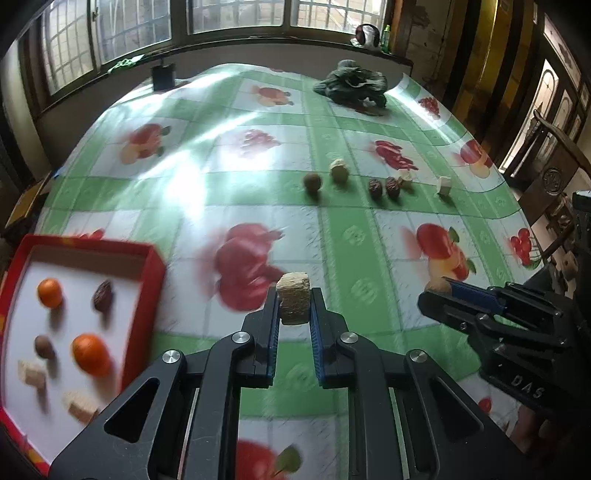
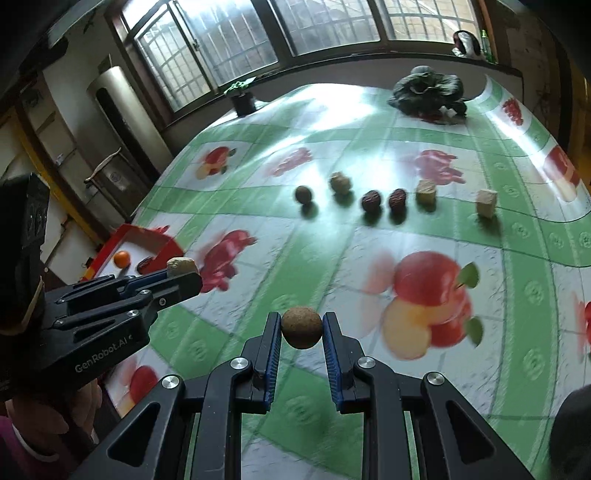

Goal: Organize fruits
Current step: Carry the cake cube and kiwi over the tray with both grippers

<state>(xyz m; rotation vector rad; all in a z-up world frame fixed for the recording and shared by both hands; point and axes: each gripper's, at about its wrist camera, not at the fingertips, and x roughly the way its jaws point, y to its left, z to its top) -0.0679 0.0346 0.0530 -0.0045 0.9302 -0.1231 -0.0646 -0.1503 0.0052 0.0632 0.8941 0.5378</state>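
A table covered by a green-and-white checked tablecloth (image 1: 258,177) printed with red fruit stands under a row of barred windows (image 1: 236,14), with a dark bundle of cloth (image 1: 351,83) at its far end and a small black box (image 1: 163,75) near the window sill; a carved wooden chair (image 1: 554,162) stands off the right edge. At the near left corner sits a red tray (image 1: 147,280) with a white floor, holding two oranges (image 1: 90,354), a dried date, a small brown round fruit and two pale cubes. Farther out on the cloth lies a loose row: a brown ball (image 2: 303,194), a pale lumpy piece (image 2: 340,183), two dark dates (image 2: 384,200) and two beige cubes (image 2: 487,203). The left gripper (image 1: 293,304) is clenched on a beige crumbly cube (image 1: 293,302), lifted above the cloth just right of the tray. The right gripper (image 2: 301,328) grips a brown round fruit (image 2: 301,328) between its blue-padded fingers, also off the surface, nearer the table's middle.
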